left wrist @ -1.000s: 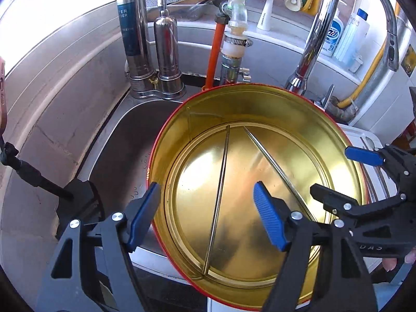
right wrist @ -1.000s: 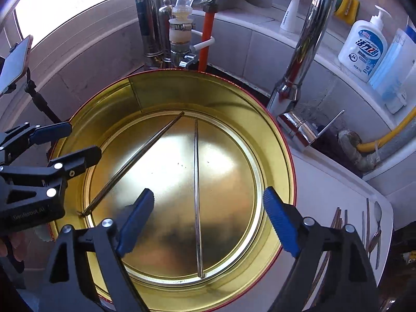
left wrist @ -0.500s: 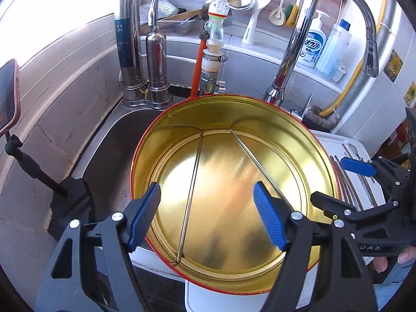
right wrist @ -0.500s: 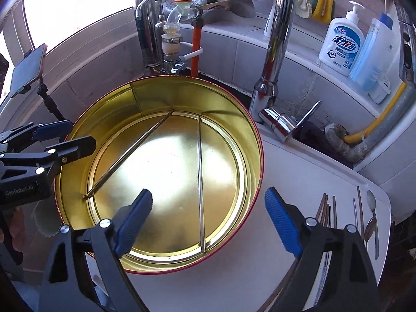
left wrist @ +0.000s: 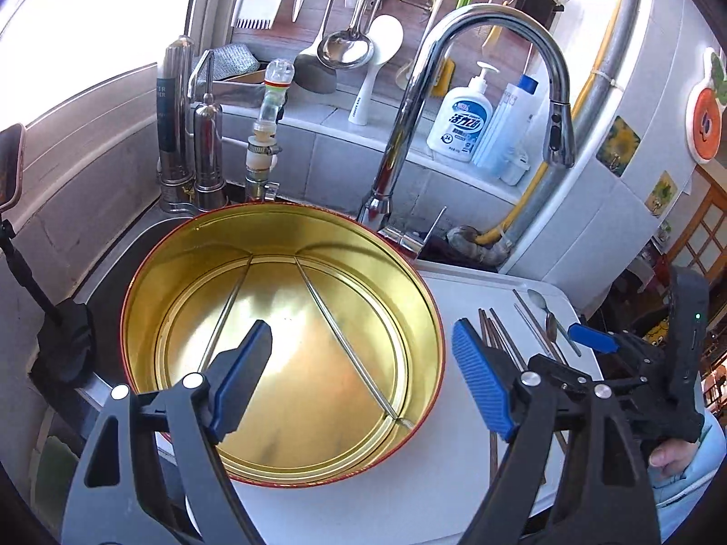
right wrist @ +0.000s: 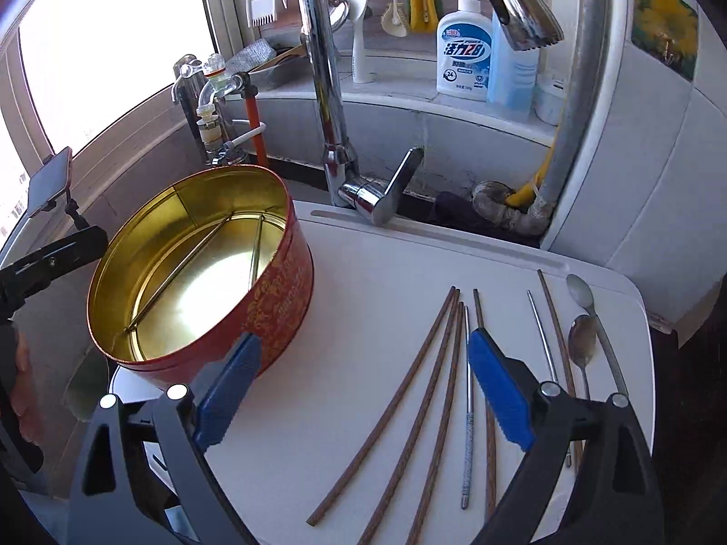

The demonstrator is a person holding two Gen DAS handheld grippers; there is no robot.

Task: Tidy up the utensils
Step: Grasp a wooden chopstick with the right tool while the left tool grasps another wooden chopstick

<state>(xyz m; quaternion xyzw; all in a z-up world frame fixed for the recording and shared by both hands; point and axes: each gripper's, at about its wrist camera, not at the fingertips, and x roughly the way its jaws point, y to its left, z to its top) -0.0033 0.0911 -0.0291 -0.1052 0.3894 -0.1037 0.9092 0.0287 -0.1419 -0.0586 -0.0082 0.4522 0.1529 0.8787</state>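
my left gripper (left wrist: 359, 377): jaws wide and opening further, nothing between the pads, nothing touched. it hangs over the near right part of the round tin (left wrist: 191, 245); the left pad sits over the tin's gold floor, the right pad over the white board (left wrist: 409, 490) just past the tin's rim.

my right gripper (right wrist: 363, 390): jaws wide apart, empty, no contact that i can see. left pad is in front of the tin's red outer wall (right wrist: 291, 290), right pad hangs above the loose utensils on the board.

under and between the right pads: brown chopsticks (right wrist: 395, 404) lying roughly parallel on the board, with one metal chopstick (right wrist: 468, 408) among them. further right, a second metal chopstick (right wrist: 540, 340) and another brown one, then two metal spoons (right wrist: 581, 336) by the board's right edge, bowls pointing away from me. all loose, well apart from the tin.

the tin stands upright on the board's left end, next to the sink. two thin metal chopsticks (left wrist: 345, 340) lie flat inside it, spread apart in a v.

behind: chrome faucet (right wrist: 322, 91), then soap bottle (right wrist: 463, 45) on the ledge, hanging kitchen tools on the far wall. phone on a stand (right wrist: 47, 181) at far left.
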